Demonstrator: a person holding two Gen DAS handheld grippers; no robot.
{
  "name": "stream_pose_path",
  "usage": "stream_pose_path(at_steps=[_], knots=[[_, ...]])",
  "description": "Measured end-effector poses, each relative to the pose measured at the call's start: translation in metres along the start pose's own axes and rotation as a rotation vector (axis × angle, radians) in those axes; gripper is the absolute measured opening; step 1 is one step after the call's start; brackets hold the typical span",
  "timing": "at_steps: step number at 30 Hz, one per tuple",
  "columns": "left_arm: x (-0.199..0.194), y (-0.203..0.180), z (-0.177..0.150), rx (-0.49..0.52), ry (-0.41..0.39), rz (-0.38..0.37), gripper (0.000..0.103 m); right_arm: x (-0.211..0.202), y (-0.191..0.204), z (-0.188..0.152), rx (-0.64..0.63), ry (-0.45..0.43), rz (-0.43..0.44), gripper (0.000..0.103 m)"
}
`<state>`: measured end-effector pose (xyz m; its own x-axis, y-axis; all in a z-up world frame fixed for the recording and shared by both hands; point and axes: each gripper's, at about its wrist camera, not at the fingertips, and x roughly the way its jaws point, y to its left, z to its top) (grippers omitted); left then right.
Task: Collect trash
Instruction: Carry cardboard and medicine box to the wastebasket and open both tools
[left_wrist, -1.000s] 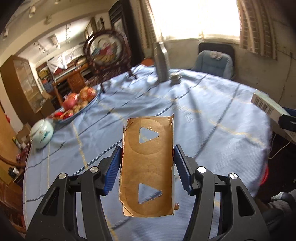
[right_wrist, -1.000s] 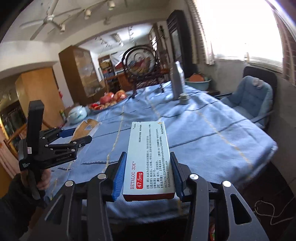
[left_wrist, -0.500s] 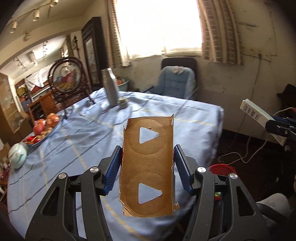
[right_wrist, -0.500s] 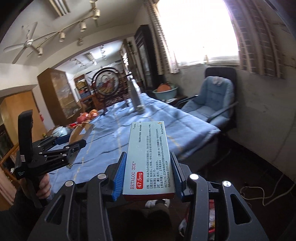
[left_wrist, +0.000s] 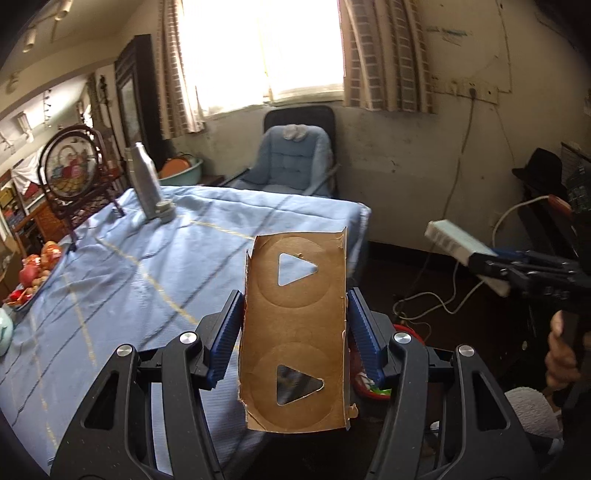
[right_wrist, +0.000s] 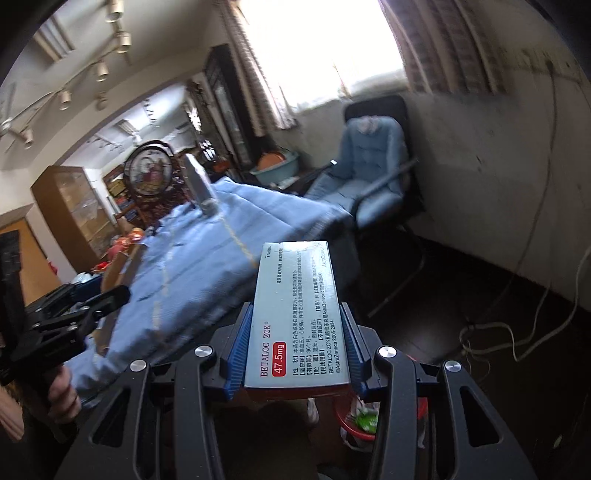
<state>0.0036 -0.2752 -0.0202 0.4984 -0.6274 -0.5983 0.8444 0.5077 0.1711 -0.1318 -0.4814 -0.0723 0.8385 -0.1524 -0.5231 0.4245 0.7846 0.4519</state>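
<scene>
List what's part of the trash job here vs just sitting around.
Job: cardboard piece in left claw; medicine box in right claw; red bin.
Bystanders: metal bottle, fruit tray, blue chair, round screen.

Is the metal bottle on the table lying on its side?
No, the bottle stands upright on the blue tablecloth, with its cap beside its base.
</scene>
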Motion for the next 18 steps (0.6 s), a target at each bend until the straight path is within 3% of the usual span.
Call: stream_pose_path(at_steps=[11, 18], knots=[[0.04, -0.036, -0.005, 0.004, 0.068, -0.103, 0.057, 0.056, -0.056, -0.035, 0.11, 0.141, -0.069, 0.045], [0.065, -0.04, -0.012, 0.011, 0.112, -0.126, 0.057, 0.106, -0.073, -0.055, 0.145, 0.249, -0.083, 0.045]])
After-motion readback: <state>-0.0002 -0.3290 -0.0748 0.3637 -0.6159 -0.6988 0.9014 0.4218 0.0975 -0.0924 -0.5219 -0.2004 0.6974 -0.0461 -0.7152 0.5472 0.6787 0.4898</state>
